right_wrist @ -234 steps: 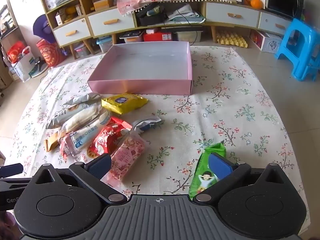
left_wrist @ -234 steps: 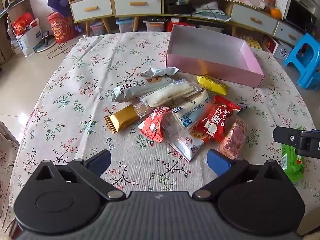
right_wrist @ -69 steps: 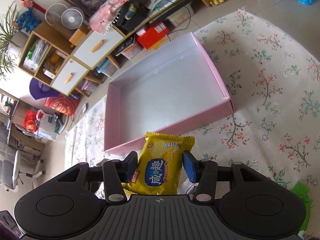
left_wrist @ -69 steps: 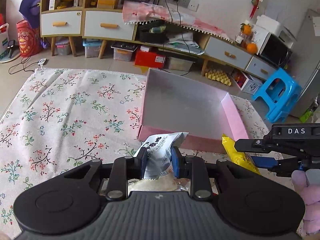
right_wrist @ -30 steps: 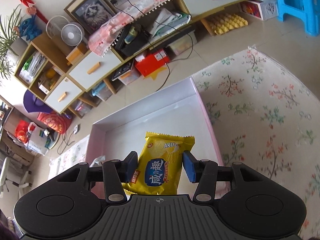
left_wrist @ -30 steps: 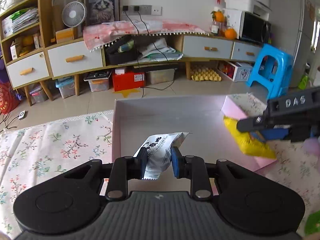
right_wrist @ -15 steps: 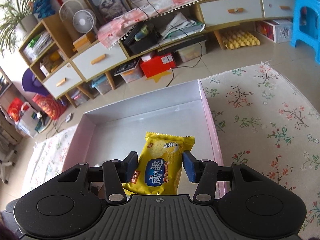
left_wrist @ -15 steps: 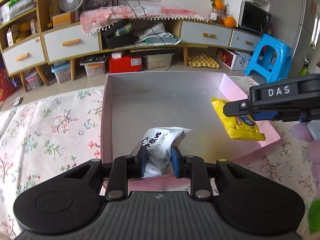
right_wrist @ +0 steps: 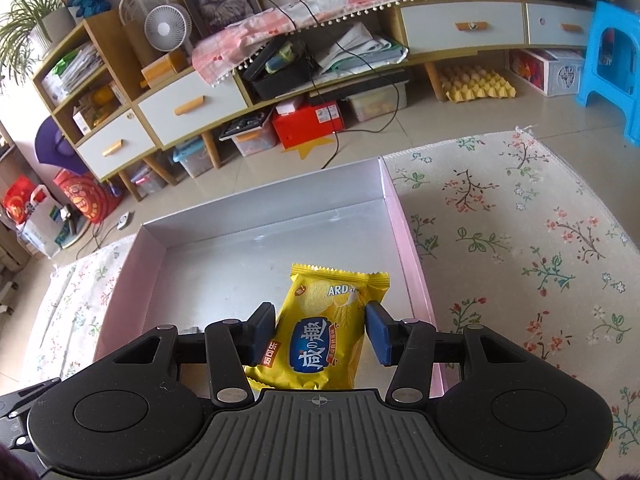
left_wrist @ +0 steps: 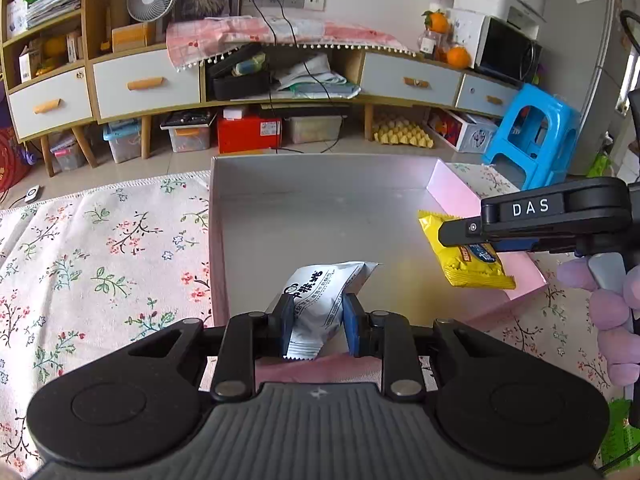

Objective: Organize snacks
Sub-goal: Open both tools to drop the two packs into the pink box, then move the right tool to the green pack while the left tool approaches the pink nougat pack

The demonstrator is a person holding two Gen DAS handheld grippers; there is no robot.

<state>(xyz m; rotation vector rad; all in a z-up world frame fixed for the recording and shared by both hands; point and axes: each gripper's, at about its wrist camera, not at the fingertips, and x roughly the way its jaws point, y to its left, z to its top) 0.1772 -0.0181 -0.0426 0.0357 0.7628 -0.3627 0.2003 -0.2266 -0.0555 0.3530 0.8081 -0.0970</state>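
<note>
Over the pink box [left_wrist: 219, 240] on the floral-clothed worktop [left_wrist: 100, 256], the left tongs [left_wrist: 316, 322] pinch a silver snack packet [left_wrist: 320, 300] and the right tongs [right_wrist: 320, 330] clamp a yellow biscuit packet [right_wrist: 324, 340], a blue stool [left_wrist: 532, 136] beyond.

A table covered by a floral tablecloth [left_wrist: 100, 248] carries a shallow pink box [left_wrist: 452, 194] with a grey inside, which sits directly on the cloth. A green packet [left_wrist: 622, 446] lies on the cloth at the near right edge, only partly in view.
</note>
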